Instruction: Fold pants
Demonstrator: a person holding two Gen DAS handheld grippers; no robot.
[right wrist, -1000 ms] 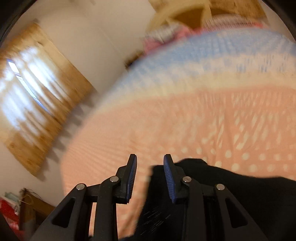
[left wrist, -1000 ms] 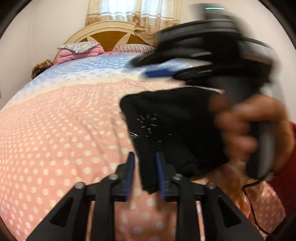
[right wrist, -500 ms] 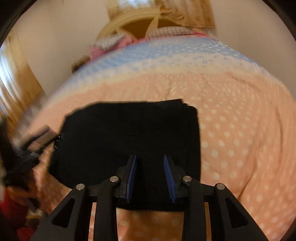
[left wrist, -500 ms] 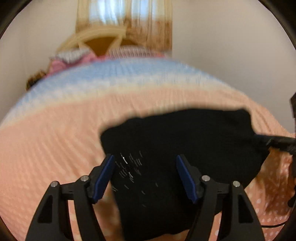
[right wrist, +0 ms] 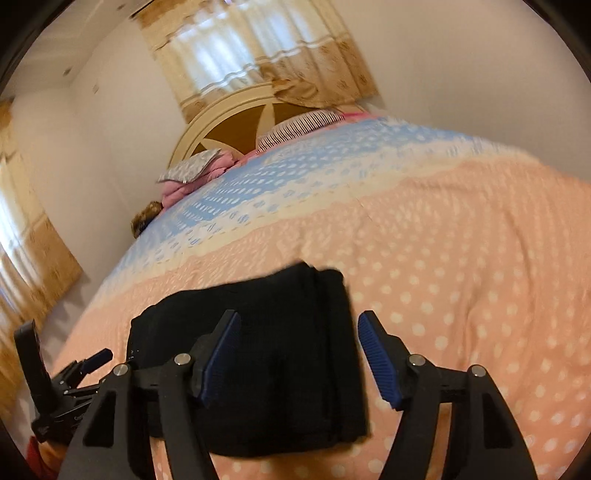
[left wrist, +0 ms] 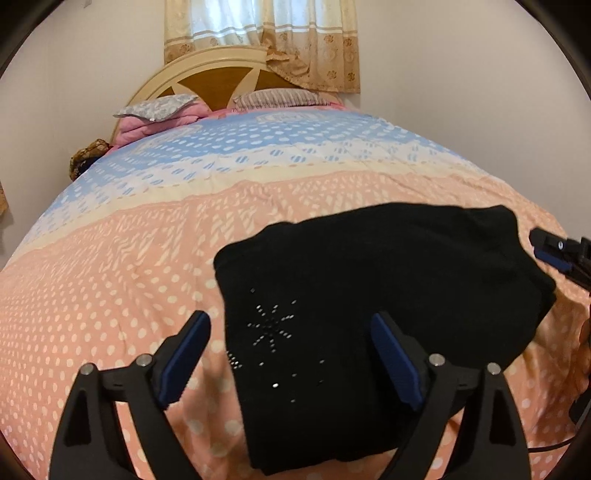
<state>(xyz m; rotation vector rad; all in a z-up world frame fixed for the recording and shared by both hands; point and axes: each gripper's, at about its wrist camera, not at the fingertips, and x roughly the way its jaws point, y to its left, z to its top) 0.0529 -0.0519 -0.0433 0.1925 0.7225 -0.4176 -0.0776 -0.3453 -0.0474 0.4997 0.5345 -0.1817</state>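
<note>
The black pants lie folded into a compact rectangle on the peach polka-dot bedspread, with a small rhinestone star pattern showing on top. My left gripper is open and empty, its jaws spread wide just above the near edge of the pants. My right gripper is open and empty over the right part of the folded pants. The right gripper's tip shows at the right edge of the left wrist view. The left gripper shows at the lower left of the right wrist view.
The bedspread turns cream and blue toward the headboard. Pillows lie at the head of the bed. Curtains hang behind it. A wall runs along the right side of the bed.
Both grippers let go of the pants and opened wide. The pants went from being held up and folded over to lying flat on the bed. Both grippers drew back.
</note>
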